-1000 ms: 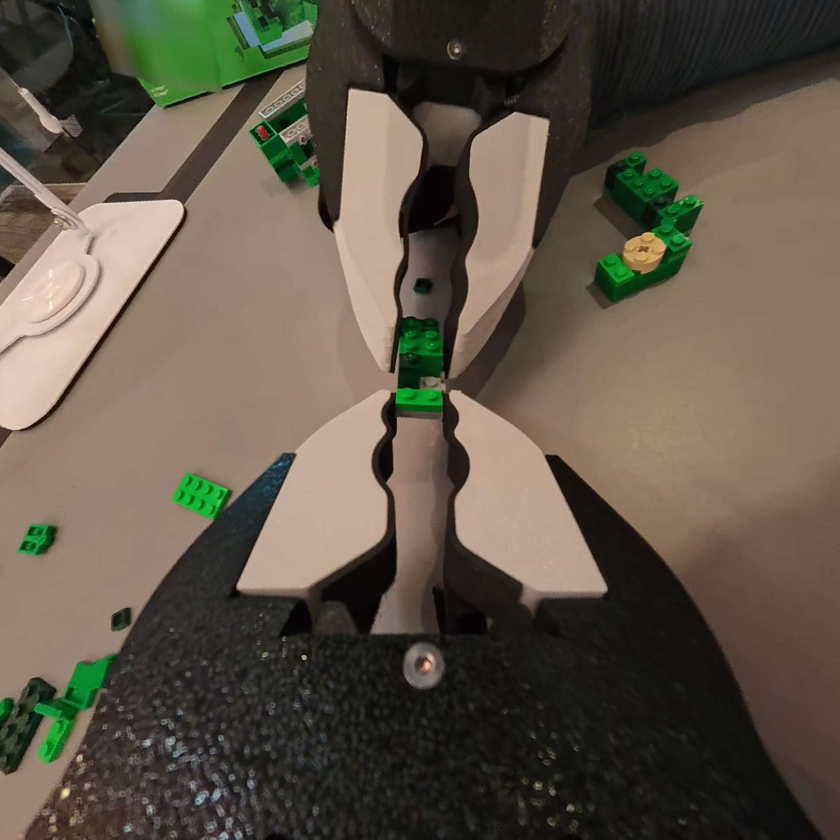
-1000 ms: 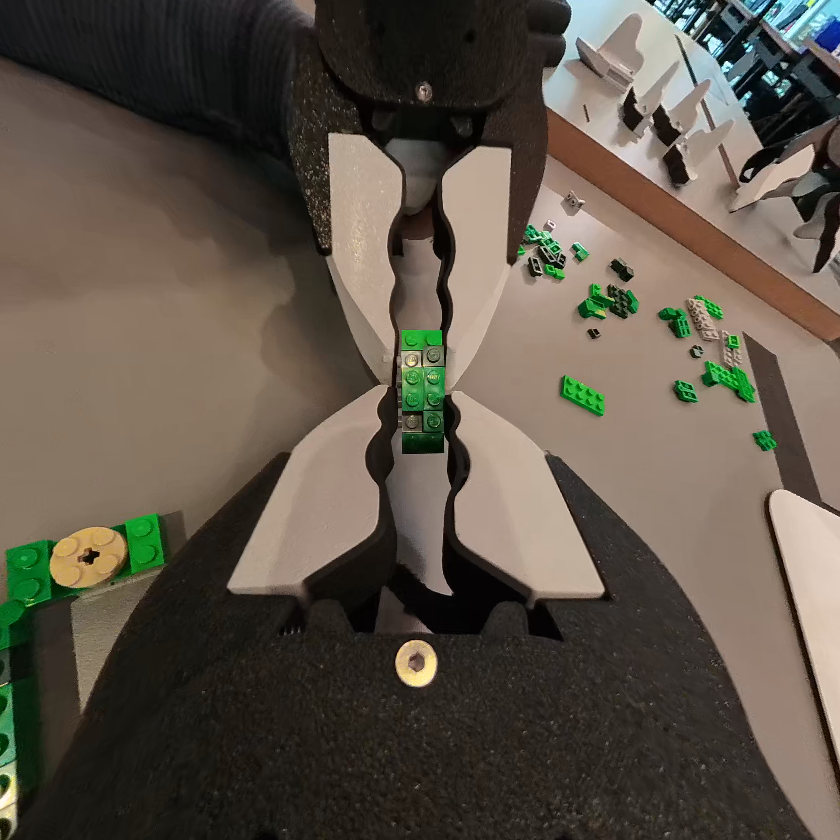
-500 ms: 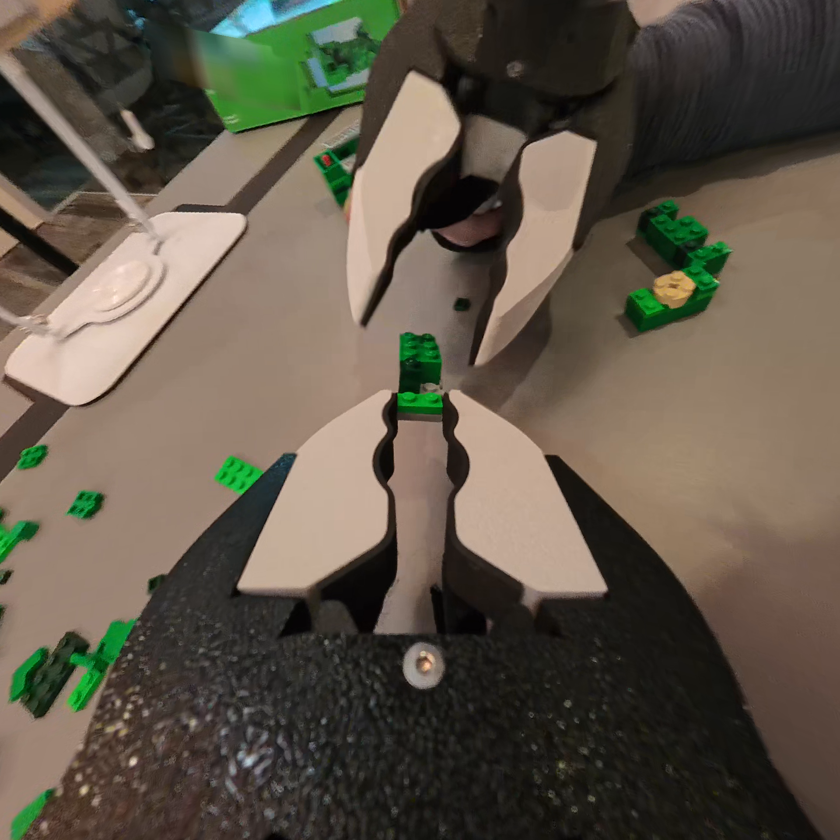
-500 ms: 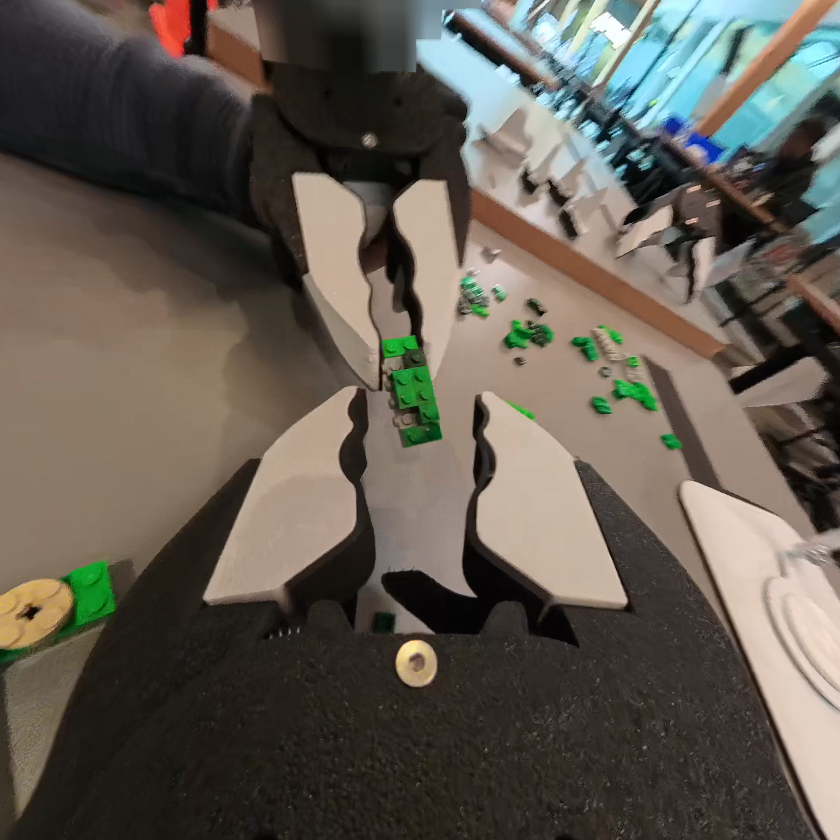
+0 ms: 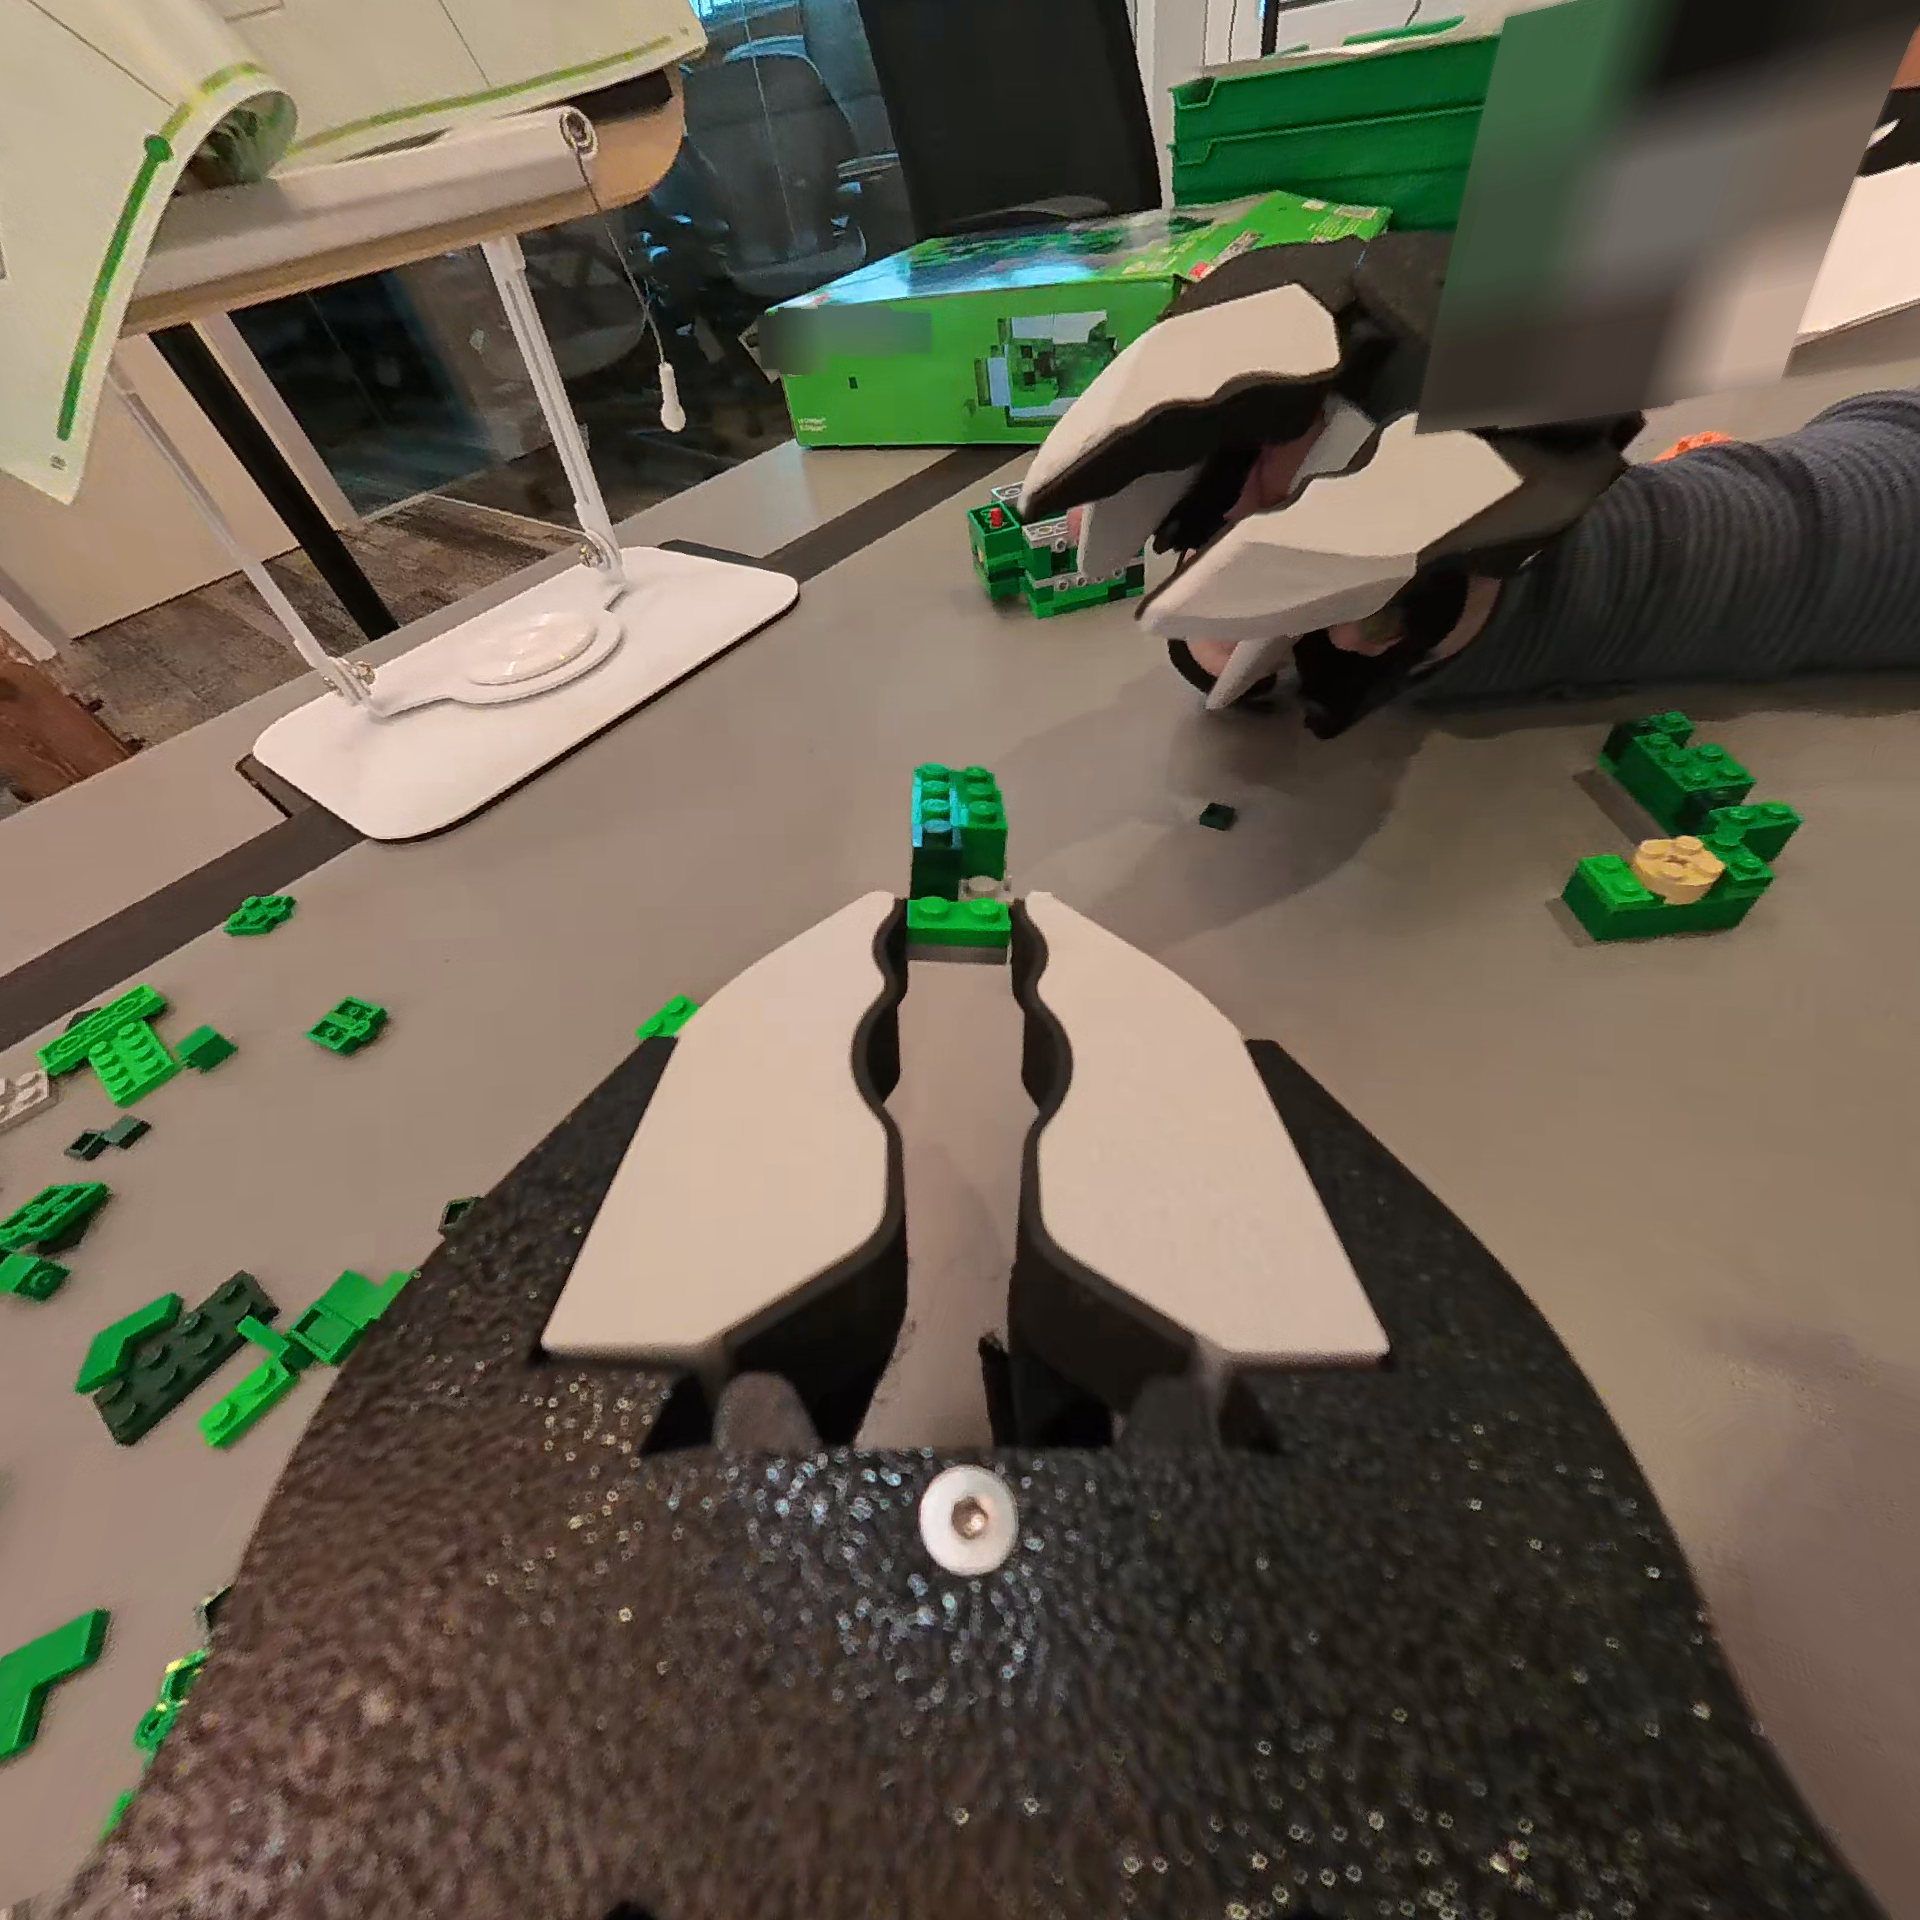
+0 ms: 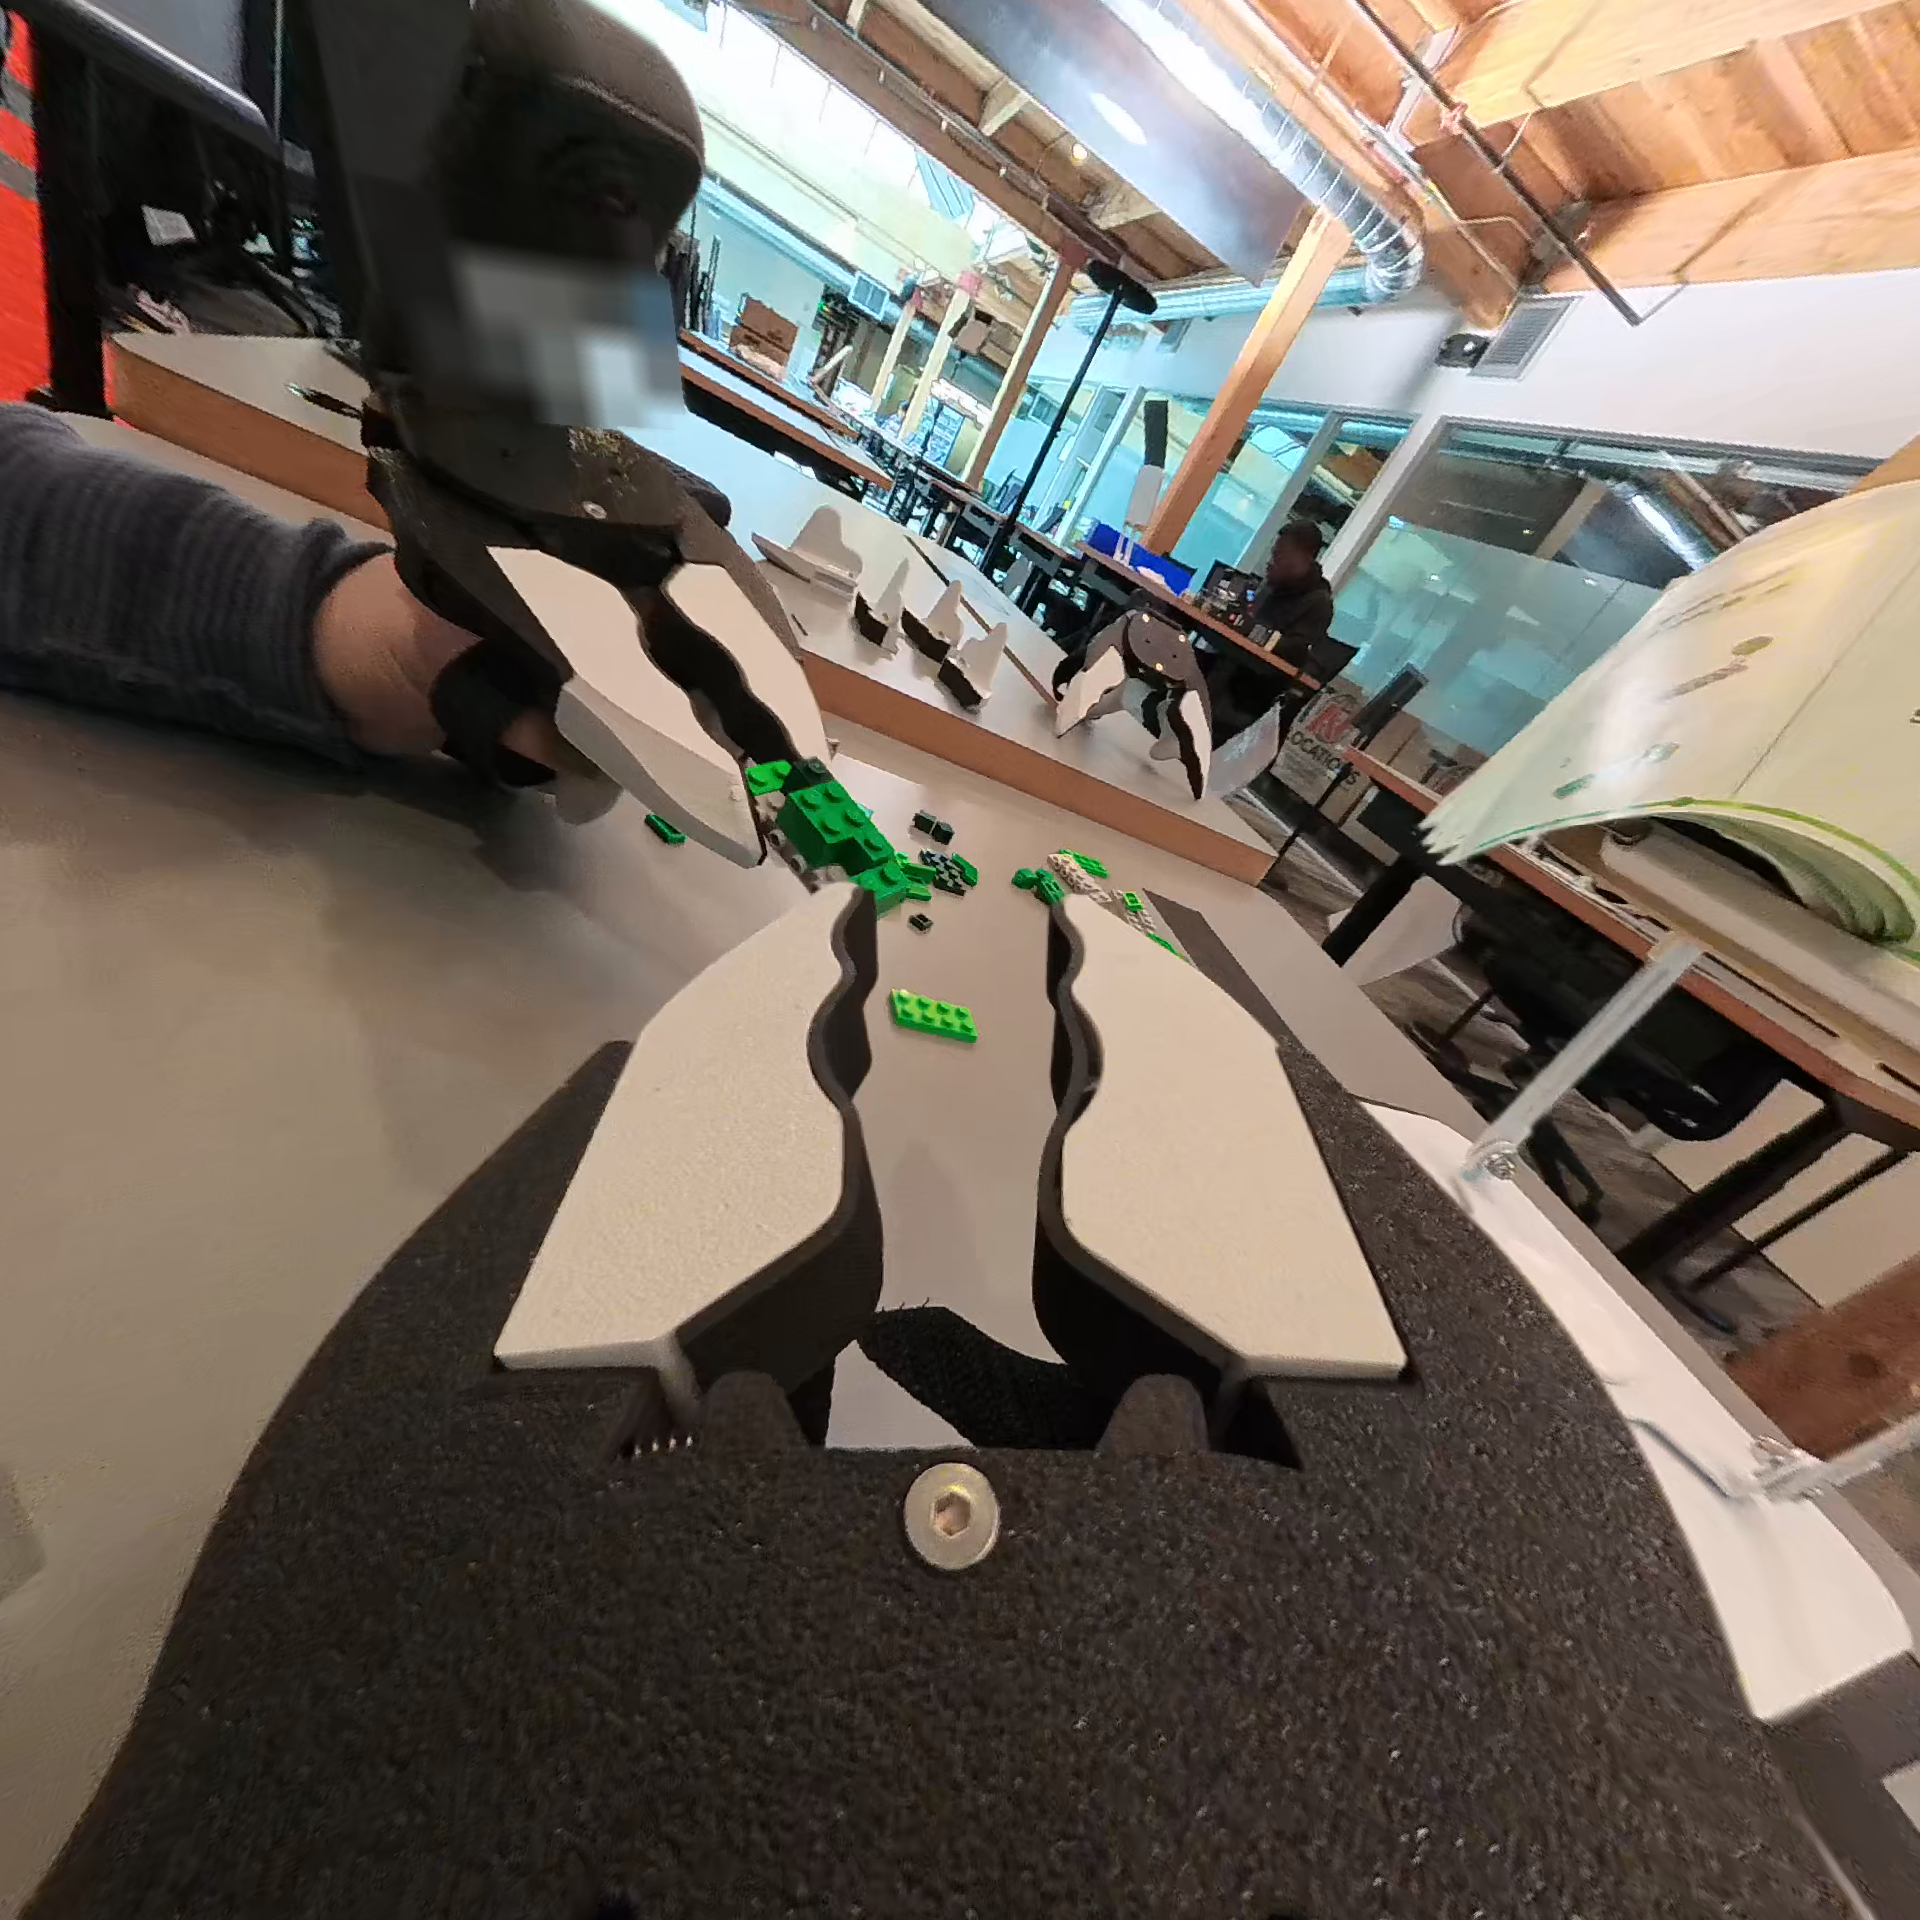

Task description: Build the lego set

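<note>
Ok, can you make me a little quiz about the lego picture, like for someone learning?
1. True or false: the left gripper is pinching the small green lego stack.
2. What is between the fingers of the right gripper? A) a brick B) nothing
3. Fill in: the round tan piece sits on a ____ lego build.

Key: 1 true; 2 B; 3 green.

grey table (image 5: 1455, 1091) | timber ceiling (image 6: 1558, 94) | glass partitions (image 6: 1538, 520) | long workbenches (image 6: 1039, 727)
</note>
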The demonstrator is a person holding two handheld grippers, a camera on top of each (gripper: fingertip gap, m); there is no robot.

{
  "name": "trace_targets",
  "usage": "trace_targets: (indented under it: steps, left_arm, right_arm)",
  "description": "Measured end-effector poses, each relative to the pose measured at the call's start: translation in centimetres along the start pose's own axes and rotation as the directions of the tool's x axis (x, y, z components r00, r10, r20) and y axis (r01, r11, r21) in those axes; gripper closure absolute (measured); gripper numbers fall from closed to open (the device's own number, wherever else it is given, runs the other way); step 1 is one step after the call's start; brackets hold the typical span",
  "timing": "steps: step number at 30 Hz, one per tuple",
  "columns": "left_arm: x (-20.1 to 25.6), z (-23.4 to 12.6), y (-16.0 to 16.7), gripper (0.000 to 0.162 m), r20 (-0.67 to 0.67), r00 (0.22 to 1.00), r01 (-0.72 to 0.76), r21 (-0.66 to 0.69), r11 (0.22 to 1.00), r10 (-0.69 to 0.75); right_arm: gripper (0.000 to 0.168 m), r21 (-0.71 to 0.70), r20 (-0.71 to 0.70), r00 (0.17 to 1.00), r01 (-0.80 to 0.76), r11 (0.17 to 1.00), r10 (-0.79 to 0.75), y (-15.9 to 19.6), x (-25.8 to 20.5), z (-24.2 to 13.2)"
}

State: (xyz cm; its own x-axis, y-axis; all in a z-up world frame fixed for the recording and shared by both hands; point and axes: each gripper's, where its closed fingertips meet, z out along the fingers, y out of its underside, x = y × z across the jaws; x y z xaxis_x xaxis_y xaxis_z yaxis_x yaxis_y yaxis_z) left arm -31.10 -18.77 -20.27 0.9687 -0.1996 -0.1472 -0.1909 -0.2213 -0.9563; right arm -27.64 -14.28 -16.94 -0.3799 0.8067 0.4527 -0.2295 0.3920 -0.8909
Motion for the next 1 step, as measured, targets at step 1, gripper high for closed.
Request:
trace_targets:
  steps: [1]
  left_arm:
    - [0.04,0.04,0.05,0.144,0.000,1.000,-0.004,-0.004,1.000,0.004]
  right_arm:
    - [0.138,-0.009,-0.003,1.000,0.010,1.000,-0.010,0.13,-0.03,0.06]
